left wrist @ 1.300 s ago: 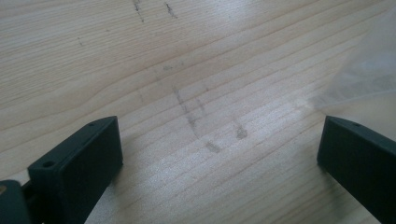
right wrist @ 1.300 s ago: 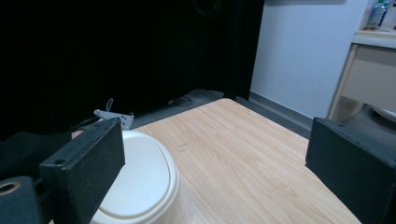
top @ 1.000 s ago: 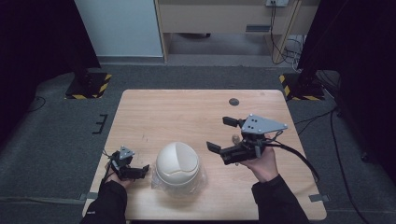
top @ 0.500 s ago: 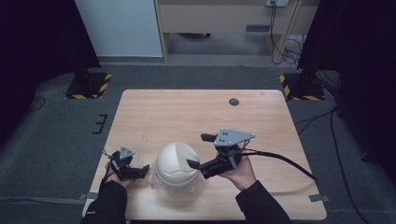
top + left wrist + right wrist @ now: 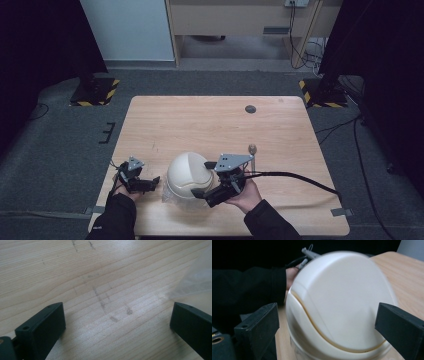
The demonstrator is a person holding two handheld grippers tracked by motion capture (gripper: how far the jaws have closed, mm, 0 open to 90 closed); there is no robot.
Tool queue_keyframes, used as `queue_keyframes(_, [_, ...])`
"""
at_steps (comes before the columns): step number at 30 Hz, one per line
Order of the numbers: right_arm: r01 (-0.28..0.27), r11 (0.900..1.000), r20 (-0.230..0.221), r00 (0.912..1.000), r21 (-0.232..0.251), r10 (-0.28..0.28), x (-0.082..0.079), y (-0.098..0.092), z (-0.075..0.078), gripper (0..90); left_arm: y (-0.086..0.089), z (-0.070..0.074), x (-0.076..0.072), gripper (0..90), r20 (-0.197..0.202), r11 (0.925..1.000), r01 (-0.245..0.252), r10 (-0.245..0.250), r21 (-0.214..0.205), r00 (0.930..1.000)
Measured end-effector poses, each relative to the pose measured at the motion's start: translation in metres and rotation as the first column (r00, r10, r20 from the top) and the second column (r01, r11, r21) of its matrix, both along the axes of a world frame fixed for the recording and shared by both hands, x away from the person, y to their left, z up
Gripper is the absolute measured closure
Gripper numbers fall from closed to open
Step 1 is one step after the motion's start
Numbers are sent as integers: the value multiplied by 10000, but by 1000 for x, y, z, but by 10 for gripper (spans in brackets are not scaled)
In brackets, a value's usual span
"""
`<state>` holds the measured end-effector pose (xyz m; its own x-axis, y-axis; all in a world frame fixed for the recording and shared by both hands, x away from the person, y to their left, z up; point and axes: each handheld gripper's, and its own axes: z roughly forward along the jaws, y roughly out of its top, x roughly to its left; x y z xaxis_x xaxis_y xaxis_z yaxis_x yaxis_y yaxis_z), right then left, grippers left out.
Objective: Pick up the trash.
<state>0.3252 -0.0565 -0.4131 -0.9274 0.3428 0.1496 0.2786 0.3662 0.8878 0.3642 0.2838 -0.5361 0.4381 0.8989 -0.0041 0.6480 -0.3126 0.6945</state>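
1. High view: a cream-white domed plastic lid sits near the near edge of the light wooden table, a little left of its middle, on top of something clear and crinkly (too small to make out what). The right gripper is at the dome's right side, its jaws spread wide with one tip at the dome's far right flank and the other at its near base. The left gripper lies low on the table just left of the dome, its tips close to the clear material. A small wooden-handled tool with a rounded knob lies right of the dome, and a dark round grommet sits at the far side.

2. Left gripper view: the two black jaws stand wide apart over bare wood grain, holding nothing. A sheet of clear plastic film comes in at the right, just beyond the right jaw.

3. Right gripper view: the jaws are spread wide, with the cream dome (blurred) between and beyond them; whether either pad touches it, I cannot tell. A dark sleeve shows at the left beyond the dome.
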Motion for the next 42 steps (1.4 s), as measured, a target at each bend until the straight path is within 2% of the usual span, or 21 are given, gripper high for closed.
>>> queue_keyframes(4, [-231,9992,-148,9996,-328,226,0,5,-7,57,0,0,0,0,-1,10000,2,-2,2,10000])
queue_keyframes(9, [-415,9979,-322,9987,-492,399,-1,10,-13,61,0,0,0,0,-7,10000,4,-4,4,10000])
queue_keyframes(12, [-717,9954,-390,9968,-629,694,-1,16,-16,58,0,0,0,0,-16,10000,2,-2,8,10000])
queue_keyframes(19, [-612,9965,-371,9976,-576,591,0,16,-14,59,0,0,0,0,-17,10000,4,-4,10,10000])
queue_keyframes(24, [-194,9998,14,9998,-54,194,3,-6,7,67,0,0,0,0,-4,10000,3,-3,3,10000])
queue_keyframes(25, [-194,9998,14,9998,-54,194,3,-6,7,67,0,0,0,0,-4,10000,3,-3,3,10000])
queue_keyframes(26, [130,9997,137,9998,225,-133,7,-19,16,75,0,0,0,0,0,10000,-2,2,-3,10000])
queue_keyframes(28, [331,9987,187,9993,381,-338,9,-27,20,82,0,0,0,0,4,10000,1,-1,-3,10000])
queue_keyframes(29, [834,9946,294,9959,614,-854,15,-42,25,90,0,0,0,0,13,10000,7,-7,-5,10000])
queue_keyframes(30, [834,9946,294,9959,614,-854,15,-42,25,90,0,0,0,0,13,10000,7,-7,-5,10000])
queue_keyframes(32, [1455,9870,404,9881,677,-1485,22,-59,27,93,0,0,0,0,23,10000,6,-6,-13,10000])
queue_keyframes(33, [1874,9802,450,9807,643,-1905,26,-69,26,93,0,0,0,0,20,10000,18,-18,-3,10000])
queue_keyframes(35, [2748,9599,335,9603,561,-2769,36,-90,20,91,0,0,0,0,39,10000,32,-32,-21,10000])
queue_keyframes(36, [2748,9599,335,9603,561,-2769,36,-90,20,91,0,0,0,0,39,10000,32,-32,-21,10000])
queue_keyframes(37, [3049,9510,277,9514,510,-3066,40,-98,16,90,0,0,0,0,33,10000,29,-29,-21,10000])
queue_keyframes(38, [3619,9318,145,9319,288,-3624,46,-112,7,73,0,0,0,0,21,10000,38,-38,-27,10000])
queue_keyframes(39, [3871,9217,5,9220,232,-3872,49,-119,1,64,1,0,0,0,19,10000,51,-51,-25,10000])
queue_keyframes(40, [3871,9217,5,9220,232,-3872,49,-119,1,64,1,0,0,0,19,10000,51,-51,-25,10000])
queue_keyframes(41, [4246,9054,-183,9052,-29,-4246,55,-130,-10,42,1,0,0,0,18,10000,72,-72,-25,10000])
queue_keyframes(42, [4415,8971,-346,8964,-148,-4418,57,-134,-15,41,1,0,0,0,18,10000,72,-72,-25,10000])
